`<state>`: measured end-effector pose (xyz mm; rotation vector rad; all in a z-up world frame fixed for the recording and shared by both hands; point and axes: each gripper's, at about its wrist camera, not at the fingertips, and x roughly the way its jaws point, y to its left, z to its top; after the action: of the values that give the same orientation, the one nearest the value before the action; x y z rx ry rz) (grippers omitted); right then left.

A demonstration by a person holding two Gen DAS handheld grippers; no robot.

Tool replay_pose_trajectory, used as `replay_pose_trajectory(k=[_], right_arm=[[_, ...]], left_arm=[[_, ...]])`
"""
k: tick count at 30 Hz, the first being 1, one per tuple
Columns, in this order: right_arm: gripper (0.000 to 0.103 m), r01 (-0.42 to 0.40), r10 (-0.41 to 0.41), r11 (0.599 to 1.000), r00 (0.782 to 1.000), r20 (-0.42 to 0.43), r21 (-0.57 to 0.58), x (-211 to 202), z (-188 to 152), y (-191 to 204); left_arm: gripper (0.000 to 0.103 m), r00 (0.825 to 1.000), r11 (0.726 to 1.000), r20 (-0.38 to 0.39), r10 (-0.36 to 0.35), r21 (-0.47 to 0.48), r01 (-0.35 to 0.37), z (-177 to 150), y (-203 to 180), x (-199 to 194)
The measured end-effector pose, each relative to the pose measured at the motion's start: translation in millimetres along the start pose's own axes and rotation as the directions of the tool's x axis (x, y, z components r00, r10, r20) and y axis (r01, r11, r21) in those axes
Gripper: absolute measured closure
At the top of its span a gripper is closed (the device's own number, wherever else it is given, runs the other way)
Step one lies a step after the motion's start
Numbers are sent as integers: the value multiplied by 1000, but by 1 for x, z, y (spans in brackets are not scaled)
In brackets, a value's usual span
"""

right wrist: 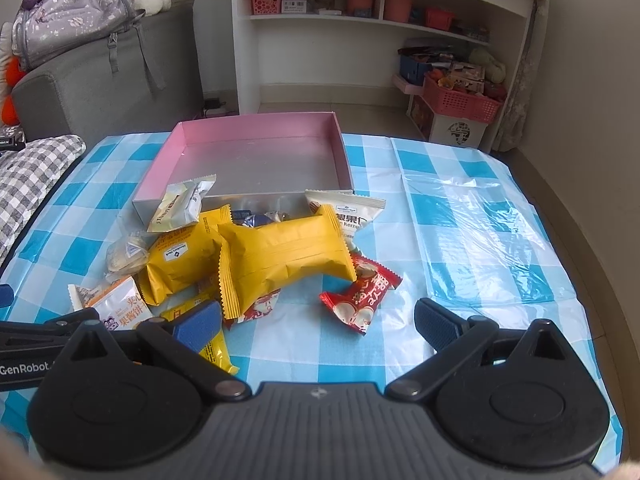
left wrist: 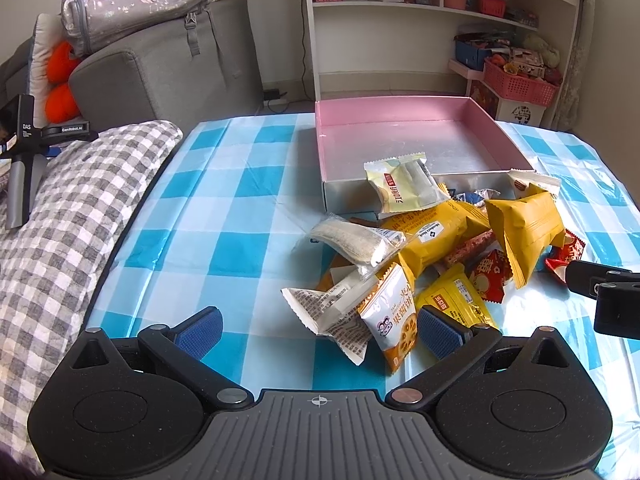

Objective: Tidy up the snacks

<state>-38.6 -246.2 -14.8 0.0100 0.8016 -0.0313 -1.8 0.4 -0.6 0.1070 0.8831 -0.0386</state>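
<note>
Left wrist view showed the left gripper (left wrist: 318, 330) held low over the blue-and-white checked plastic tablecloth (left wrist: 224, 208), its two blue-padded fingers (left wrist: 200, 330) spread wide with nothing between them. It pointed at the near edge of a heap of wrapped snacks (left wrist: 436, 248); a white-and-orange biscuit packet (left wrist: 390, 320) lay just ahead of the gap, beside a white printed sachet (left wrist: 332, 312). Behind the heap stood the shallow square cardboard box with pink inner walls and a silver floor (left wrist: 404, 144), bare inside, with a pale yellow-green packet (left wrist: 404, 186) leaning against its front wall. At the right edge, part of the right gripper (left wrist: 604, 292) reached in near the red wrappers.

From the right wrist view, the right gripper (right wrist: 318, 326) was likewise wide open and held nothing, level and low above the cloth. A large puffy yellow packet (right wrist: 280, 256) lay on top of the heap straight ahead, and a red-and-white sweet packet (right wrist: 360, 296) lay just beyond the fingers. A grey sofa (right wrist: 104, 80) and white shelving (right wrist: 384, 20) stood behind the table.
</note>
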Motion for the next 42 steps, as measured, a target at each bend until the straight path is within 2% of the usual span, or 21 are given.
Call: replay_pose_trajectory(k=[42], right_arm=[[0, -7, 7, 1000, 1000, -2, -8, 1, -1, 3]], left_arm=[[0, 1000, 1000, 14, -4, -7, 4, 1, 1, -5]])
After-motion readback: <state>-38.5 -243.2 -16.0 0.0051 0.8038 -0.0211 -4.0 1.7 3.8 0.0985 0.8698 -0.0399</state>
